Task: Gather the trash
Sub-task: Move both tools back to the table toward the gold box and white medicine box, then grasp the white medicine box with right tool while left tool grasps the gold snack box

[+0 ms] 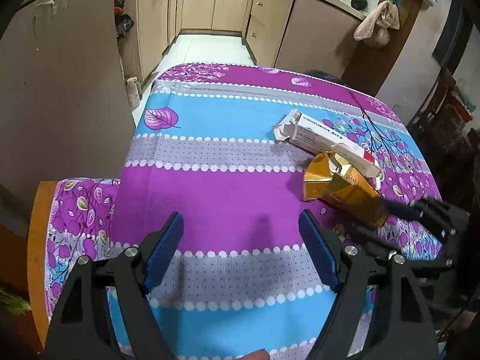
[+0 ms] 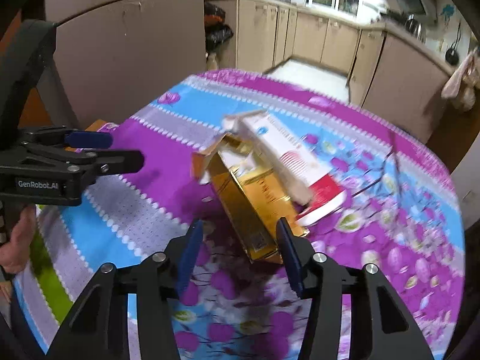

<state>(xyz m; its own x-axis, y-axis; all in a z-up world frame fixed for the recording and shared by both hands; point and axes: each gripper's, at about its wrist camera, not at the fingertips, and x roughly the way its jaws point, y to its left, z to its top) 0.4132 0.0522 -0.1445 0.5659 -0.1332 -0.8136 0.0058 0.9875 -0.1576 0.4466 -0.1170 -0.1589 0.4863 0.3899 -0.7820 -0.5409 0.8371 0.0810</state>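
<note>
A gold carton (image 1: 345, 186) with its flaps torn open lies on the table at the right. A white and red carton (image 1: 324, 138) leans across it. In the right wrist view the gold carton (image 2: 255, 198) has its near end between the jaws of my right gripper (image 2: 238, 224). The right pad is at the carton's edge and the left pad stands clear of it. The white carton (image 2: 285, 153) rests on top, further out. My left gripper (image 1: 240, 219) is open above a purple stripe of the cloth, with nothing between its fingers. It shows side-on as the left gripper (image 2: 126, 150).
A purple, blue and grey flowered cloth (image 1: 210, 114) covers the table, and bare wood (image 1: 37, 225) shows at its left edge. A brown panel (image 1: 60, 90) stands close on the left. Kitchen cabinets (image 1: 210, 9) line the back. Filled bags (image 1: 378, 24) hang at the right. A hand (image 2: 18, 240) holds the left gripper.
</note>
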